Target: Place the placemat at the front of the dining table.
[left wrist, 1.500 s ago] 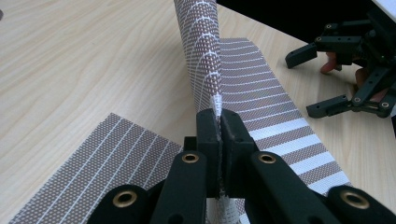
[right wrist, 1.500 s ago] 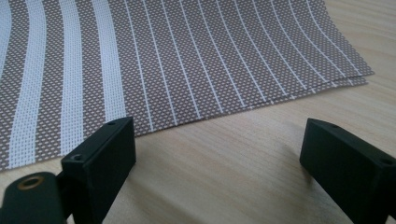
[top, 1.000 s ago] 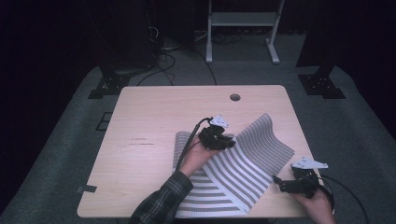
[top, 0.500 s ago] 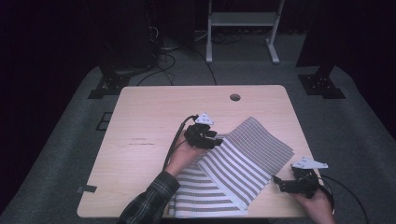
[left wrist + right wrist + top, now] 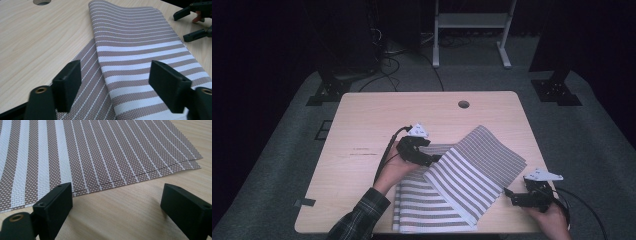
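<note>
A brown-and-white striped woven mat (image 5: 477, 167) lies folded on the right half of the wooden table (image 5: 372, 120), its upper flap lying slantwise over the lower layer (image 5: 427, 210). My left gripper (image 5: 434, 159) hovers at the flap's left edge. Its jaws have just been opening and stand apart over the mat (image 5: 130, 50), with no pad pressing on the cloth. My right gripper (image 5: 510, 195) rests near the table's front right corner, open, just short of the mat's stacked edges (image 5: 130, 177). From the left gripper view, the right gripper (image 5: 192, 25) is seen open beyond the mat.
A round cable hole (image 5: 463, 104) sits in the table's far side. A dark tape tab (image 5: 304, 202) sticks off the front left edge. The left half of the table is bare wood. A metal stand (image 5: 469, 30) and cables are on the floor behind.
The left gripper moved left and opened, letting go of the mat flap. The flap, arched up a second ago, now lies flat on the lower layer. The right gripper stayed put.
</note>
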